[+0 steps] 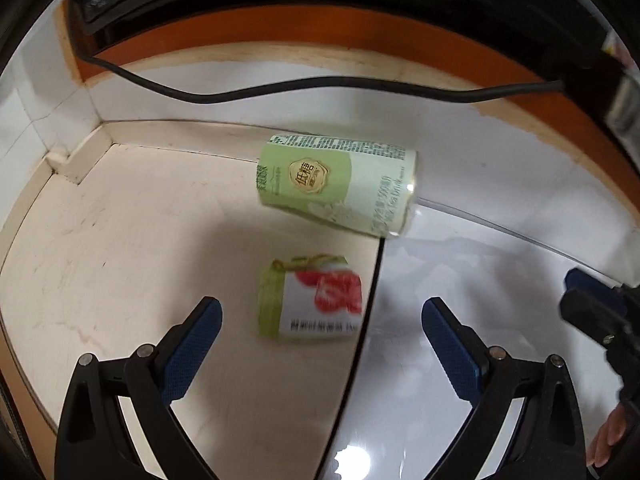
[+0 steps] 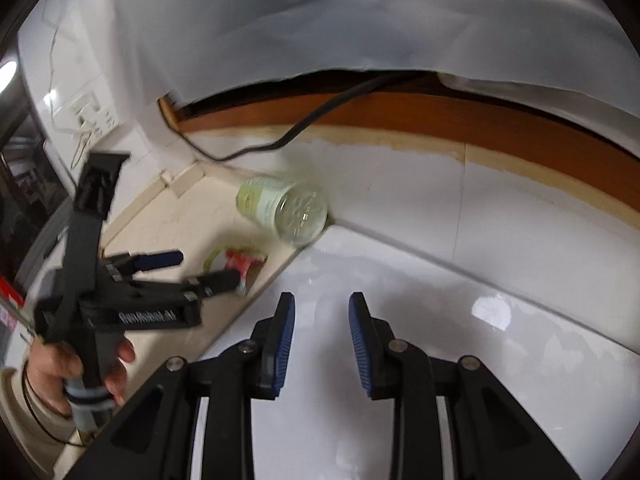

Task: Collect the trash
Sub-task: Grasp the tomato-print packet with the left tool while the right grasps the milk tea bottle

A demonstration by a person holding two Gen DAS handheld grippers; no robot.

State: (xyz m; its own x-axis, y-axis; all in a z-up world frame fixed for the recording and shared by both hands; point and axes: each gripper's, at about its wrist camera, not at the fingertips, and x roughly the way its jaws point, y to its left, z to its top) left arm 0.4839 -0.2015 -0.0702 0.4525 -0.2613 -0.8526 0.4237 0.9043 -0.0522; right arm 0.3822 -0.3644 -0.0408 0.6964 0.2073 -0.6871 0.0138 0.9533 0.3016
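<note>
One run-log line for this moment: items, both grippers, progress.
items: green bottle on its side, small carton lying nearer | left gripper: open, fingers empty, facing carton | right gripper: open, empty | progress: nothing collected yet

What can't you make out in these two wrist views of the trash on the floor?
- Small carton: left wrist view, motion blur smears its print; right wrist view, the left gripper covers part of it.
- Green can: right wrist view, blurred, label unreadable.
- Black cable: both ends run out of sight in both views.
- Right gripper: empty; cut off by the edge in the left wrist view.
</note>
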